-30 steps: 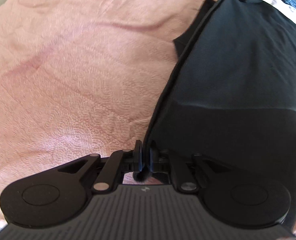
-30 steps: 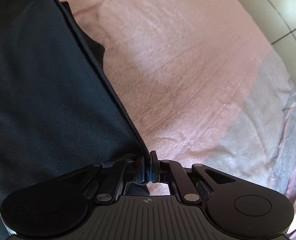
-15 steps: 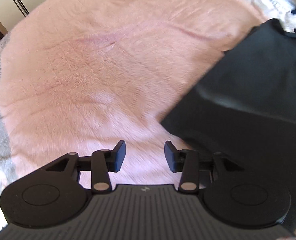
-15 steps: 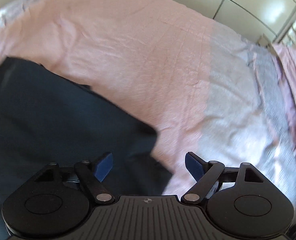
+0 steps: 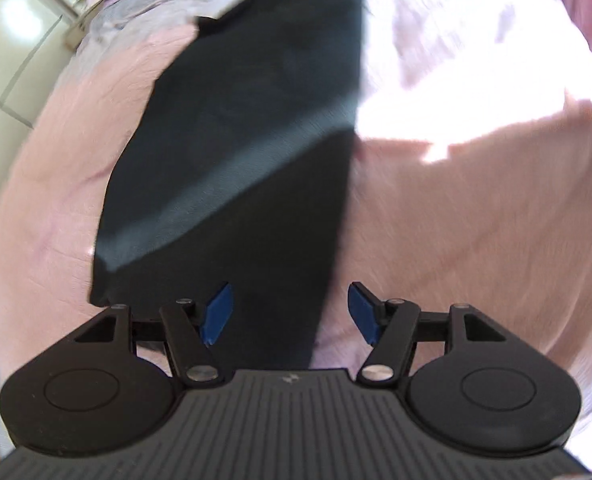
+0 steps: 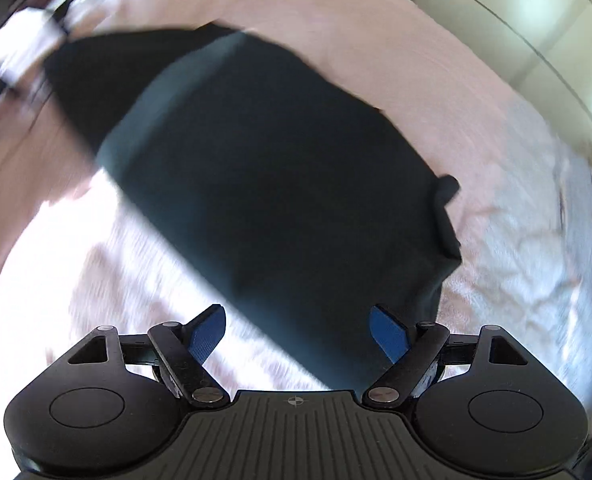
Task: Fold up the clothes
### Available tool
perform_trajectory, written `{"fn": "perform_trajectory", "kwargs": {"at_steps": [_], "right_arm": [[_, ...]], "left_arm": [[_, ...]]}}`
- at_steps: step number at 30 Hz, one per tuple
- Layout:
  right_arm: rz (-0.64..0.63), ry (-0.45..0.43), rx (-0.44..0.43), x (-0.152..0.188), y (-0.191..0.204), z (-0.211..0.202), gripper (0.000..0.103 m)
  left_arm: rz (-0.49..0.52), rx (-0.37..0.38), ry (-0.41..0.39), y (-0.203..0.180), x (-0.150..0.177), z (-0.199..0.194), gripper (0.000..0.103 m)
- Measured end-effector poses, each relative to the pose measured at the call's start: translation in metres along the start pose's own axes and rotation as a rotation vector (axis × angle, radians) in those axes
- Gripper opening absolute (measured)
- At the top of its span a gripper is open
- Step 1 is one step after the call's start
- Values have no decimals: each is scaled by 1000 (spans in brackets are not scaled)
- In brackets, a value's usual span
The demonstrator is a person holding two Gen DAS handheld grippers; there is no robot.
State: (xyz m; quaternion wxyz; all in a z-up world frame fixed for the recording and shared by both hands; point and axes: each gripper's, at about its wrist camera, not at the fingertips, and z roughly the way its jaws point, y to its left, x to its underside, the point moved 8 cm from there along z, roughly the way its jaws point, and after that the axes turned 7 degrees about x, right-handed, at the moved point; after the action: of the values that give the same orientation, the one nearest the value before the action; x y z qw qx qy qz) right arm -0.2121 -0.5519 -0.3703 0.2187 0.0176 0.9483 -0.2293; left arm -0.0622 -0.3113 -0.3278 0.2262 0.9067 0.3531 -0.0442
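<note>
Blue-padded and black-framed, the left tool [image 5: 290, 312] has its two fingers spread wide apart with nothing between them; it hovers over the near end of a long dark, near-black fabric garment [image 5: 248, 152], whose right edge runs up between the two pads. One blue pad [image 5: 216, 314] sits over the dark cloth, the other over the pink quilted bedspread [image 5: 476, 220] just beside the garment's right edge. In the right wrist view, the right tool [image 6: 298, 334], of the same black frame and blue pads, is likewise wide open and grips nothing; its fingers straddle the garment's [image 6: 280, 184] near edge, one blue pad [image 6: 388, 338] above the dark cloth and the other above the bedspread [image 6: 436, 92].

Seen from the left tool, the garment lies flat on the bed as a long folded panel stretching away from the tool, with a pale band of light crossing it at a slant. Bright sunlit patches fall on the bedspread to the garment's right. From the right tool, a small bunched bit of dark cloth sticks out at the garment's right edge. Beyond the garment, past the bed's far edge, pale glossy cabinet panels [image 6: 556, 20] show. Both views are blurred by motion
</note>
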Motion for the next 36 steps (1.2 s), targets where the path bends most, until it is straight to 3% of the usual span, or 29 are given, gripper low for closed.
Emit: {"fn": "perform_trajectory", "kwargs": {"at_steps": [2, 3, 5, 9, 16, 17, 19, 20, 23, 29, 32, 36], "right_arm": [[-118, -40, 43, 10, 17, -5, 82], [-163, -55, 74, 14, 22, -5, 82], [-216, -82, 137, 19, 27, 0, 81], [-251, -121, 241, 25, 26, 12, 61], [-308, -163, 438, 41, 22, 47, 54], [-317, -179, 466, 41, 21, 50, 50], [-315, -186, 497, 44, 18, 58, 19], [-307, -187, 507, 45, 17, 60, 11], [-283, -183, 532, 46, 13, 62, 6], [-274, -213, 617, 36, 28, 10, 4], [-268, -217, 632, 48, 60, -35, 4], [-256, -205, 612, 81, 120, -89, 4]], "left_arm": [[59, -74, 61, -11, 6, 10, 51], [71, -115, 74, -10, 9, 15, 41], [80, -184, 87, -4, 15, 23, 39], [89, -245, 42, 2, 19, 23, 30], [129, -362, -89, 0, 37, 33, 34], [137, -378, -104, -2, 39, 34, 34], [131, -397, -123, -6, 39, 33, 25], [126, -399, -125, -6, 40, 33, 18], [113, -419, -142, -3, 41, 25, 11], [105, -491, -173, -14, 50, -34, 7], [98, -462, -180, -55, 67, -72, 7], [140, -392, -174, -140, 95, -109, 8]]}}
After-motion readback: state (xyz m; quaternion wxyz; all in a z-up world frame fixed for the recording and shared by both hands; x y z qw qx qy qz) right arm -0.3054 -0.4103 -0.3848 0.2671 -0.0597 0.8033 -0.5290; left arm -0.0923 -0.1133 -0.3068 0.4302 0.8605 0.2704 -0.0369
